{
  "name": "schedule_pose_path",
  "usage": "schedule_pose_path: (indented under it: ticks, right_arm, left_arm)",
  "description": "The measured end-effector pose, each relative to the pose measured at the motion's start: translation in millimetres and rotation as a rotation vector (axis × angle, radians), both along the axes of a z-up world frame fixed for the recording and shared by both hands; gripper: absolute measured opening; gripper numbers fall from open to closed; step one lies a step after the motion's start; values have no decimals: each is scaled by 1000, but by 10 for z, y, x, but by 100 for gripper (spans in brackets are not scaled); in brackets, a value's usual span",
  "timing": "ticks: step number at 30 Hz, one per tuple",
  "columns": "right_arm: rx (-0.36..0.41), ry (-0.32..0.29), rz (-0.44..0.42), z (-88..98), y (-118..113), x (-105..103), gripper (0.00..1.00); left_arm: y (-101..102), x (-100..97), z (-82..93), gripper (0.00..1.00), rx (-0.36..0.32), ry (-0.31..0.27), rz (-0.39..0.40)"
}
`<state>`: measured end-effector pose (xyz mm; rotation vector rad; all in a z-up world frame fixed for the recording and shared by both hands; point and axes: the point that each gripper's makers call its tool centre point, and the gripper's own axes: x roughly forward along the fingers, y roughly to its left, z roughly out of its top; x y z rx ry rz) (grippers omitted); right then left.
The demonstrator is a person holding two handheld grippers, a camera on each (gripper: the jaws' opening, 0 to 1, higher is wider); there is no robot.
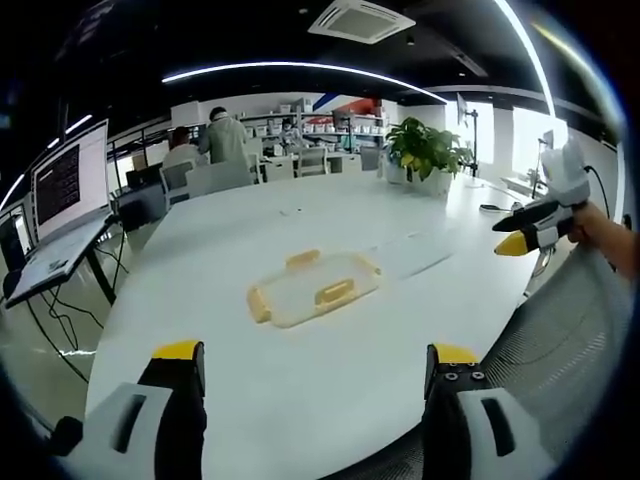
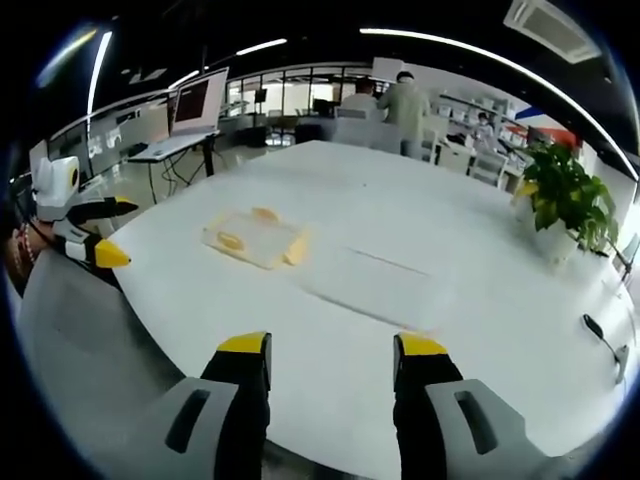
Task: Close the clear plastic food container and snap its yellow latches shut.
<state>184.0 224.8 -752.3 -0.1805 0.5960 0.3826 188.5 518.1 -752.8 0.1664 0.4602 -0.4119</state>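
A: Where was the box?

B: The box [image 1: 314, 288] lay flat on the white tabletop [image 1: 300, 390], out in the middle, well away from both grippers. It was clear, with yellow latches [image 1: 335, 292] on its sides. In the right gripper view the box [image 2: 254, 238] sat far off to the left.

A: Was anything holding it?

B: No. The left gripper [image 1: 315, 362] was wide apart and held nothing. Its yellow tips hung over the near edge of the tabletop. The right gripper [image 2: 326, 350] was wide apart too, and held nothing.

A: Could each gripper see the other?

B: Yes. The right gripper [image 1: 522, 232] showed at the right in the left gripper view, held in a hand [image 1: 605, 232]. The left gripper [image 2: 105, 232] showed at the left in the right gripper view.

A: What else was there?

B: A green plant [image 2: 565, 195] stood on the tabletop. A laptop [image 1: 62, 210] sat on a stand beside it. People [image 1: 228, 138] were far back.
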Motion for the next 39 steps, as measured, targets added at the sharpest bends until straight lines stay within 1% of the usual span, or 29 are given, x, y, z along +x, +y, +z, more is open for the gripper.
schedule_pose_path:
  ticks: [8,11,15,17,21,25,35,39]
  right_arm:
    - [-11,9,4,-19,-8,-5,45]
    - [-20,16,9,-34,-4,-9,44]
    - [-23,21,11,-46,-7,-13,43]
    - [-24,24,12,-50,-8,-13,43]
    - [-29,27,15,-55,-7,-14,43]
    - [-24,25,12,-51,-11,-7,42]
    - [-36,40,22,-83,-6,-24,41]
    - [-36,34,30,-69,6,-23,40]
  left_arm:
    - [1,3,-12,87,3,8,1]
    - [10,-12,-64,86,29,34,-2]
    - [11,-16,-54,86,32,31,-1]
    - [29,-16,-54,86,56,25,-2]
    - [19,-21,-67,85,54,36,-4]
    - [19,-17,-62,85,53,34,-3]
    - [10,-38,-105,83,74,52,-20]
    - [8,-47,-119,83,81,62,-24]
